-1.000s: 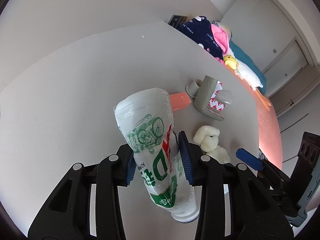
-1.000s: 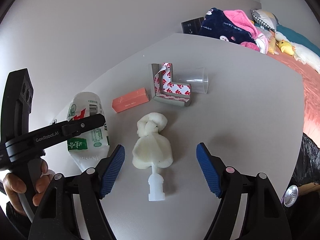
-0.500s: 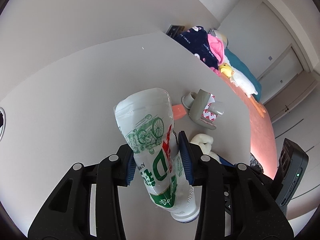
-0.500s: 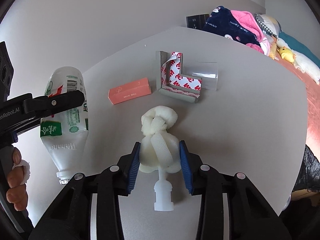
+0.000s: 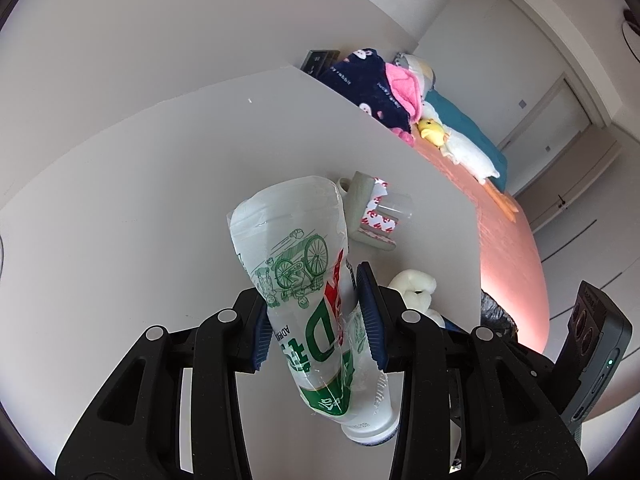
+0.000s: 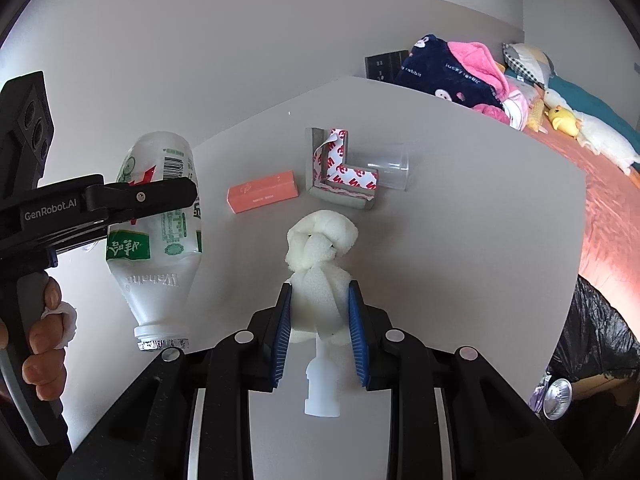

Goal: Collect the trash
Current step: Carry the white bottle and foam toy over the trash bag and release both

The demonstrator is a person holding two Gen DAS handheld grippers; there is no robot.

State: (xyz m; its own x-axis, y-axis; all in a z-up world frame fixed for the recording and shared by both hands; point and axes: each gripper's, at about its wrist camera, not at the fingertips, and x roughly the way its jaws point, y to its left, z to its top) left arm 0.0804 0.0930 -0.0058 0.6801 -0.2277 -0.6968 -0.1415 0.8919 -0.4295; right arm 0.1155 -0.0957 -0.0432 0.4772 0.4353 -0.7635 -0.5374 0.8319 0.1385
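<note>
A: The left gripper (image 5: 316, 316) is clamped on the bottle (image 5: 308, 272), neck down, clear of the table (image 6: 460, 240). What about the right one?

B: The right gripper (image 6: 318, 328) is closing on the foam wad (image 6: 320, 264); its pads already dent it. Squeeze gently, lift straight up, then swing to the black bag (image 6: 596, 328).

A: Is the wad clear of the table?

B: Hard to tell from here.

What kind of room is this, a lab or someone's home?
Most likely a bedroom at home: a bed with a pink cover stands beside the white table, with soft toys and folded clothes piled on it.
</note>
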